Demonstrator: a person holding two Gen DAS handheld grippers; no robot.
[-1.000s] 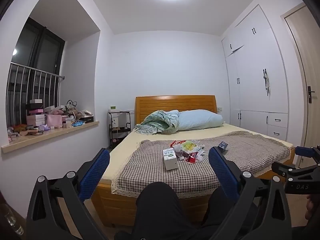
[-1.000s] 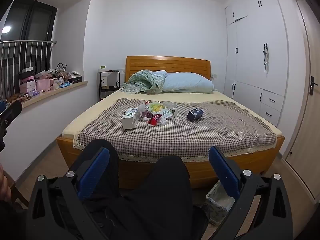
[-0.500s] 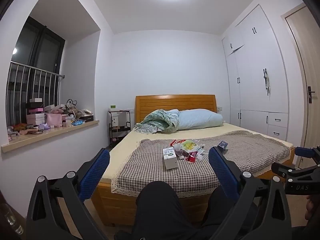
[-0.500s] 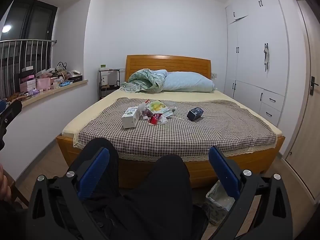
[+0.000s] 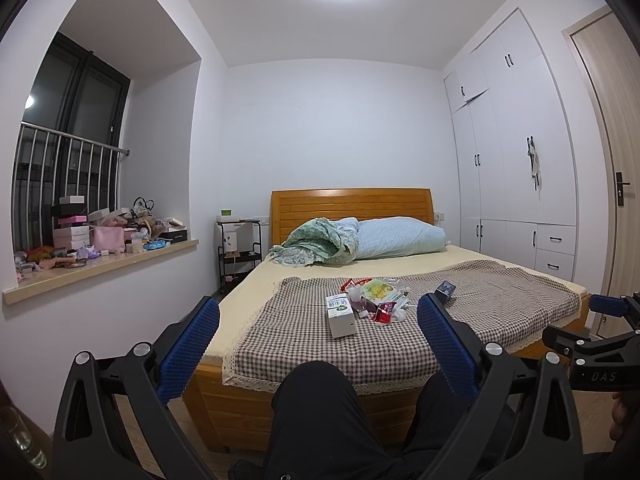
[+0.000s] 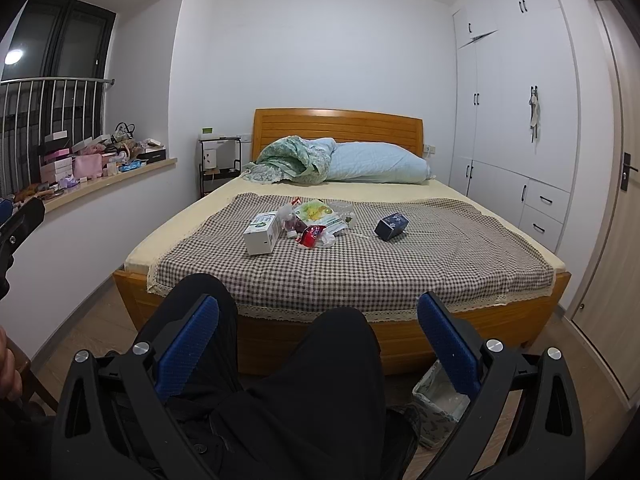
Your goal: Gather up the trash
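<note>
Trash lies in a loose pile on the checked cloth (image 6: pixel 360 264) over the bed: a white carton (image 6: pixel 262 232) (image 5: pixel 341 315), a red wrapper (image 6: pixel 310 236) (image 5: pixel 383 313), a yellow-green packet (image 6: pixel 318 213) (image 5: pixel 378 290) and a dark blue box (image 6: pixel 391 225) (image 5: pixel 446 290) off to the right. A small bin (image 6: pixel 438 402) stands on the floor at the bed's foot. My left gripper (image 5: pixel 318 316) and right gripper (image 6: pixel 318 316) are both open and empty, held well short of the bed above the person's dark-trousered knees (image 6: pixel 280 360).
A wooden bed frame (image 6: pixel 400 336) faces me, with a pillow (image 6: pixel 376 168) and rumpled quilt (image 6: pixel 292 160) at the headboard. A cluttered window ledge (image 6: pixel 100 180) runs along the left wall, white wardrobes (image 6: pixel 512 120) along the right. A black shelf cart (image 6: pixel 218 160) stands beside the headboard.
Both views have shifted very slightly; the bed sits marginally lower in the frames. Nothing was taken hold of or moved.
</note>
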